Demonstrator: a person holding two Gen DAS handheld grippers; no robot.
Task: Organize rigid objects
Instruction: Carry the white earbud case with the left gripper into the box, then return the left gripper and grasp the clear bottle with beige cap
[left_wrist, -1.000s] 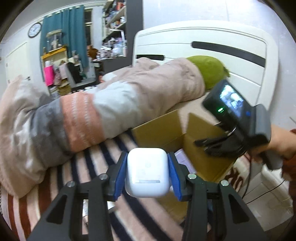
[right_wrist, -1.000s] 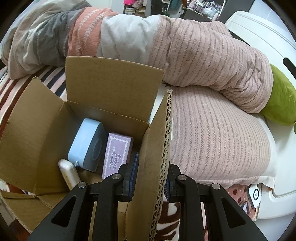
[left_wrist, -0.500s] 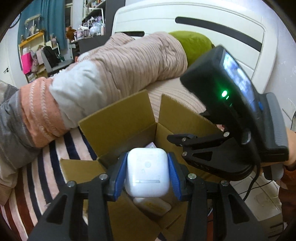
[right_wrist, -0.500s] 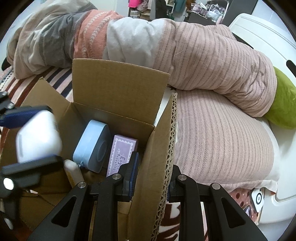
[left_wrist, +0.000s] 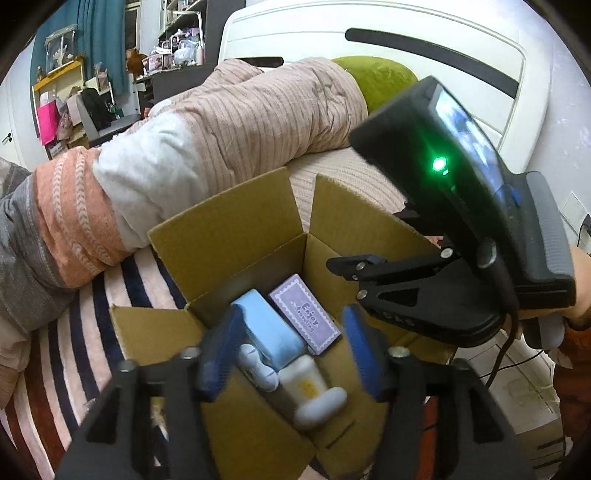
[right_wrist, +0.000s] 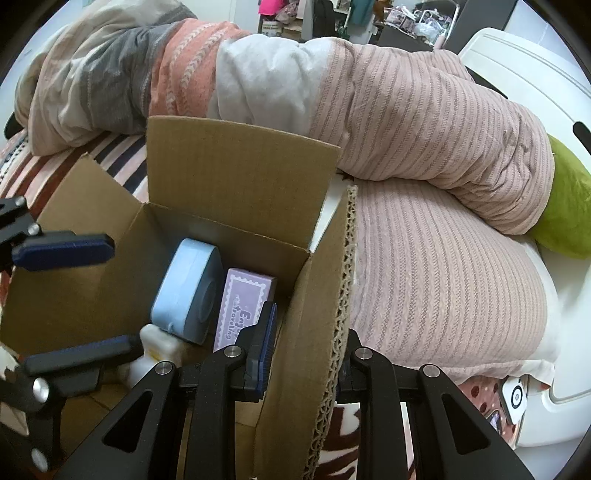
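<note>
Left wrist view: left gripper (left_wrist: 291, 350), jaws spread and empty, hovers over the white case (left_wrist: 321, 404) lying in the cardboard box (left_wrist: 225, 240); right gripper (right_wrist: 304, 347) pinches a box flap (right_wrist: 314, 332).

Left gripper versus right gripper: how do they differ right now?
The left gripper is open and empty above the cardboard box; the right gripper is shut on the box's side flap. Left hovers over the contents, right pinches the edge. Both have blue pads.
</note>
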